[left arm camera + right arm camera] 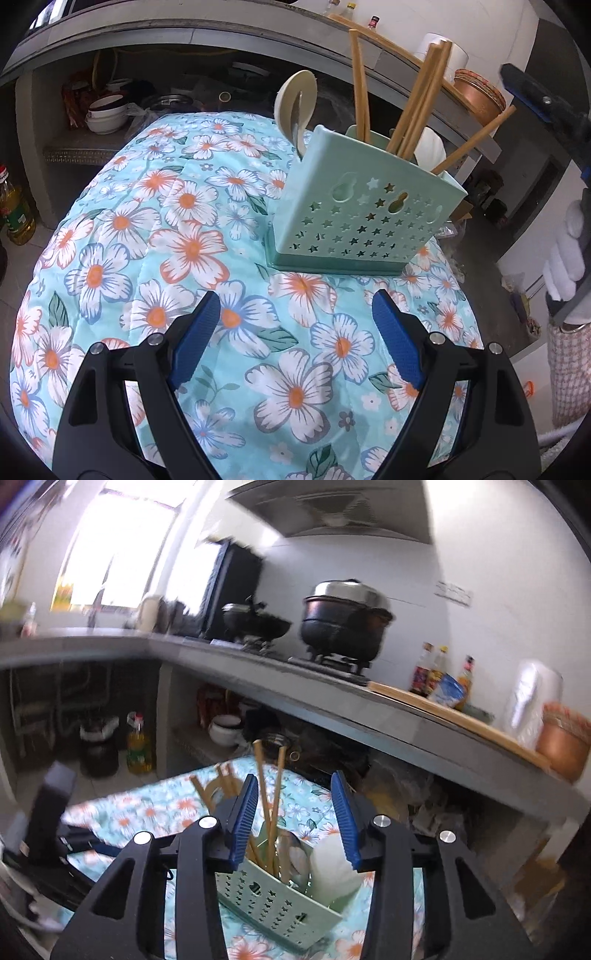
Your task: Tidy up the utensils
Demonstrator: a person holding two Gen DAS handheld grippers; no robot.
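One green holder (pixel 364 218) holds five chopsticks (pixel 419 101) (some overlap, so roughly) and three spoons (pixel 297 107); two grippers (pixel 295 325) show.

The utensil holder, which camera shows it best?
The left wrist view: the green utensil holder stands whole and sharp on the flowered cloth, star holes, chopsticks and spoon all clear. In the right wrist view the right gripper, open above it, hides part of the holder, and the picture is blurred.
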